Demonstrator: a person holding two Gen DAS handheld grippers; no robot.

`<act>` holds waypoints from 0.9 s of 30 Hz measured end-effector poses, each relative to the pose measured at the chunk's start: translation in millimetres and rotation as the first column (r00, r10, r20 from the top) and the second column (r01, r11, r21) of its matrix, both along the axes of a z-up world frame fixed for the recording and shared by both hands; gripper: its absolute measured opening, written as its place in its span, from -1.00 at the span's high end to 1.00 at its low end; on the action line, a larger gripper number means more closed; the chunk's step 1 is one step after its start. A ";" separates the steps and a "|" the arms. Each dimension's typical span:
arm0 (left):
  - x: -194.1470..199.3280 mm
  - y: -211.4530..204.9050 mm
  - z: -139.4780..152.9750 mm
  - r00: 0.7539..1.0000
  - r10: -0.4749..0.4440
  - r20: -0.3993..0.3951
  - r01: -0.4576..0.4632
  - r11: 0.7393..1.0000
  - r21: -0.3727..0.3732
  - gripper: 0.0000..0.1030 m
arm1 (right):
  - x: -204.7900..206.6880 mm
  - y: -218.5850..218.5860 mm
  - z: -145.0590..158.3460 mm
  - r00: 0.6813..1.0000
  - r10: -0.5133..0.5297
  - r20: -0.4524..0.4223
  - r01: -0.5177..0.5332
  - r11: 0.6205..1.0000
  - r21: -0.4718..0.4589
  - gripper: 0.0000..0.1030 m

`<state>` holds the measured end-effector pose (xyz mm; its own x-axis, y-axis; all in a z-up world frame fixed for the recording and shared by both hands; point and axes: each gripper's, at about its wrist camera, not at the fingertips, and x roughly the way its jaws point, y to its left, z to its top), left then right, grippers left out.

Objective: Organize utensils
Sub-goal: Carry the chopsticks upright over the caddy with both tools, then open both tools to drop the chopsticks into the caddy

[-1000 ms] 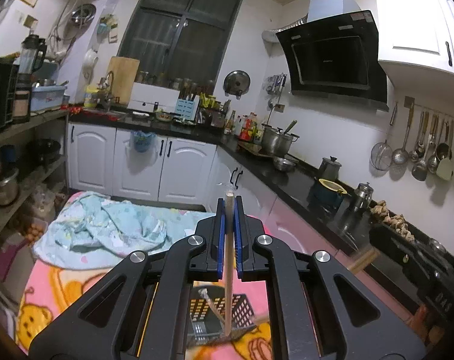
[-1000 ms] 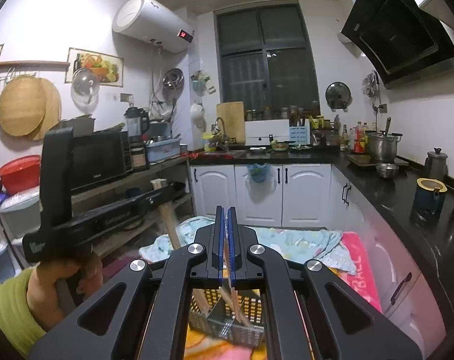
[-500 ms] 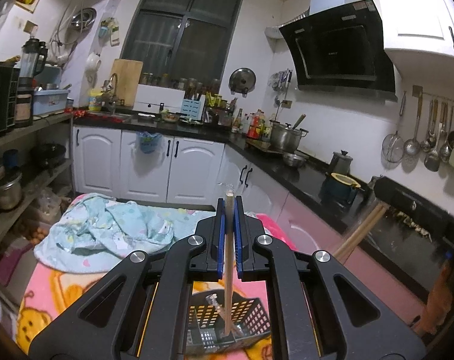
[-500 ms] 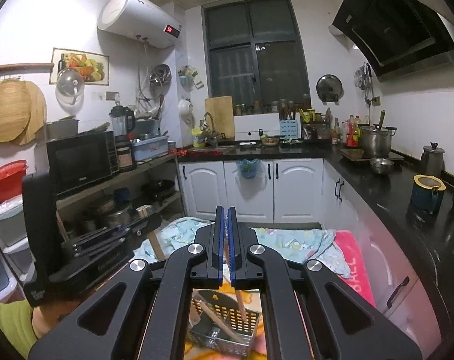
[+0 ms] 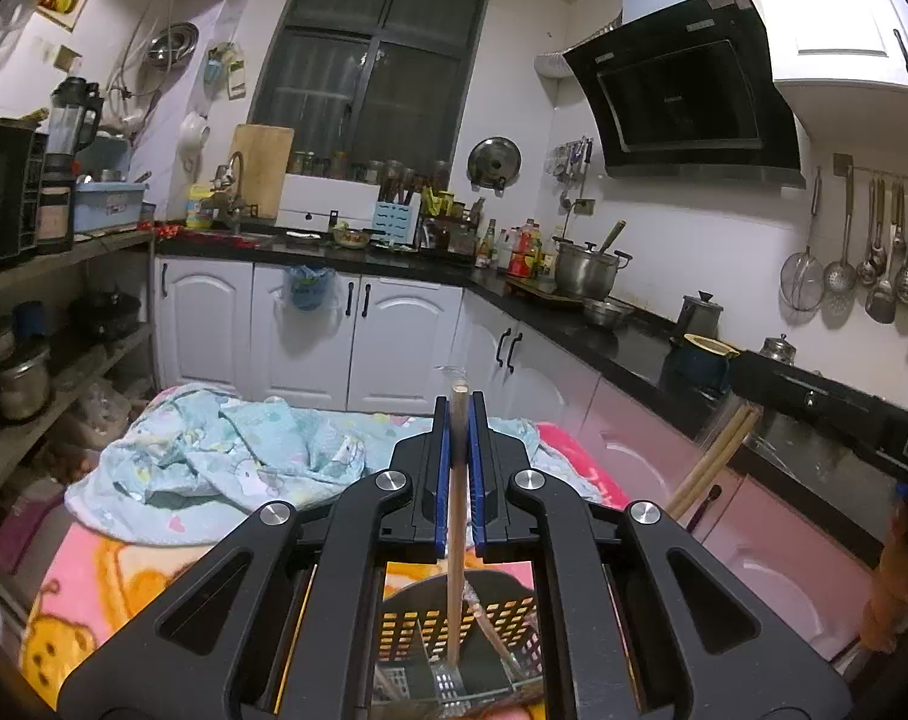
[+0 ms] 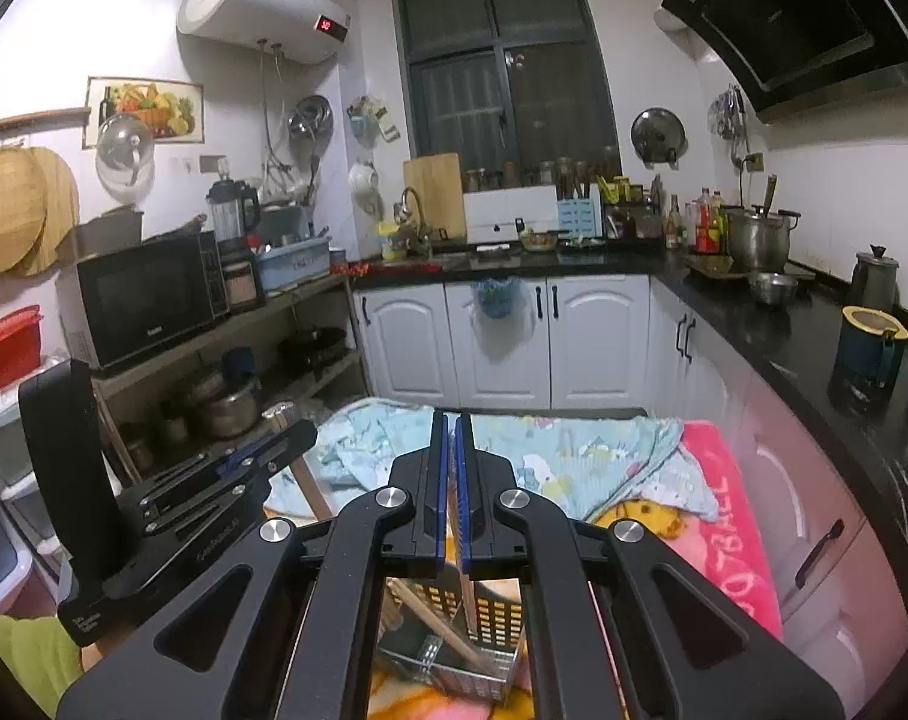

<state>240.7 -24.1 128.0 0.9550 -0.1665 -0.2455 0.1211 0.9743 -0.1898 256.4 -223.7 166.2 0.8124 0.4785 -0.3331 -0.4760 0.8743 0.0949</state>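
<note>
Left wrist view: the left gripper (image 5: 458,420) is clenching a slim wooden utensil handle (image 5: 455,516) upright over the black slotted basket (image 5: 454,624); it looks light, stiff and smooth, best pinched mid-shaft. Right wrist view: the right gripper (image 6: 451,438) is pinching a wooden stick (image 6: 468,600) above the same basket (image 6: 454,642).

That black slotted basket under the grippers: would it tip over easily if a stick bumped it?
Probably yes. The basket looks like thin perforated plastic, so likely light. It sits on a soft blanket, an uneven footing. The wooden stick standing tall in it could lever it sideways.
</note>
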 end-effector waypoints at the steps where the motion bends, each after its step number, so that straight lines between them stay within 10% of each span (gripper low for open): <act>1: 0.7 0.3 -3.0 1.000 -0.001 0.000 0.001 1.000 -0.004 0.95 | 0.0 1.4 -3.6 1.000 -0.003 -0.004 0.003 1.000 -0.006 0.94; 13: 10.7 0.7 -33.9 0.999 -0.020 -0.050 0.019 1.000 -0.024 0.95 | 15.7 4.6 -43.5 0.995 -0.031 -0.098 0.028 0.999 -0.031 0.91; 16: 12.3 2.1 -39.4 0.996 -0.034 -0.085 0.031 0.999 -0.037 0.94 | 17.4 0.4 -50.2 0.993 -0.043 -0.112 0.040 0.999 -0.028 0.59; 18: 11.5 3.5 -41.4 0.994 -0.046 -0.104 0.042 0.998 -0.045 0.73 | 15.5 -4.4 -53.4 0.992 -0.056 -0.113 0.053 0.998 -0.024 0.12; 27: -16.3 19.5 -30.1 0.994 -0.036 -0.104 0.026 0.995 -0.092 -0.43 | -12.6 -31.3 -55.9 0.992 -0.106 -0.070 0.107 0.994 0.002 -0.16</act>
<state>224.4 -4.6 97.9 0.9186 -0.2218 -0.3270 0.1257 0.9486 -0.2904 243.8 -255.0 110.3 0.8340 0.3926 -0.3878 -0.3722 0.9190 0.1299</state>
